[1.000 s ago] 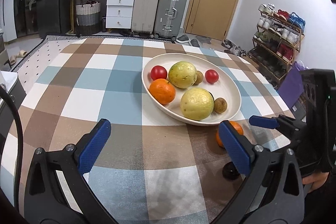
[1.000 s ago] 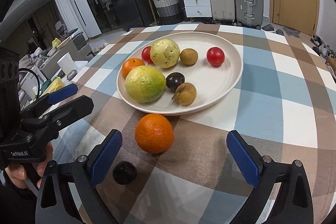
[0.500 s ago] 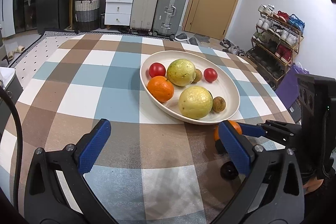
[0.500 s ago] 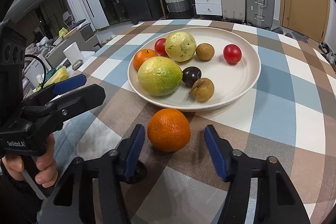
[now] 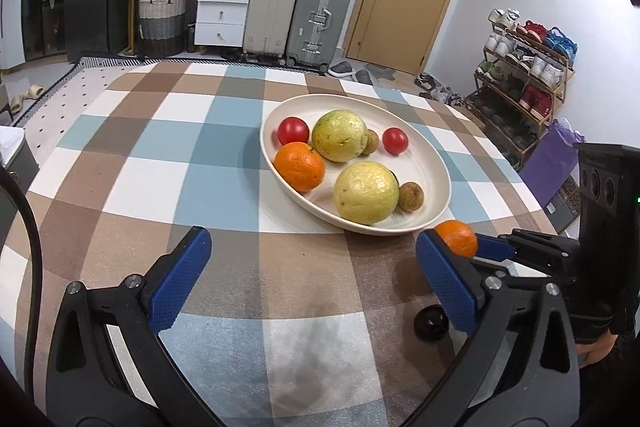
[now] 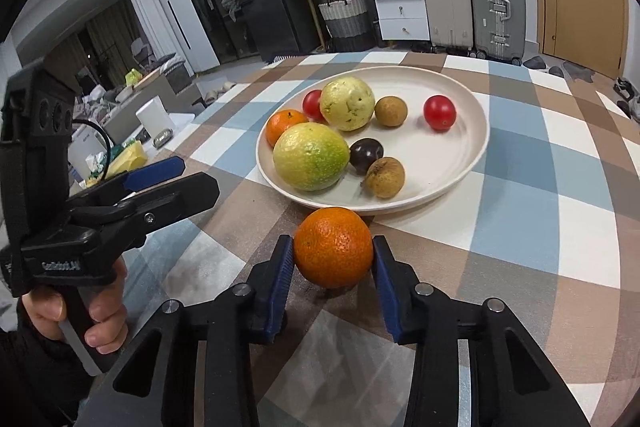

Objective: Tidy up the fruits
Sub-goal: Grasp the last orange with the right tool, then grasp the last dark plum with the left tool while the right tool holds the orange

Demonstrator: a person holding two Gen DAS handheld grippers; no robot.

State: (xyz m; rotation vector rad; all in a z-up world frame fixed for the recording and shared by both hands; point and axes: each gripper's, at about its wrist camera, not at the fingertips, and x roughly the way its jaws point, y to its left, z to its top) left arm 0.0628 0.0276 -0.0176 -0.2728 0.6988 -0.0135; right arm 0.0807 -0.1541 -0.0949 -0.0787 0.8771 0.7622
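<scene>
Beside cream round plate, now clamped on round orange tangerine by right gripper; ready for lifting in. Left gripper spread wide.

the left gripper's right finger partly hides a small dark fruit.

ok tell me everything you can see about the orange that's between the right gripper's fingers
The orange is round with bright, pebbled peel and no visible blemish. The right gripper is shut on it, a blue pad pressing each side. It sits just in front of the cream plate, outside the rim, over the checked tablecloth. Whether it is lifted is unclear.
</scene>
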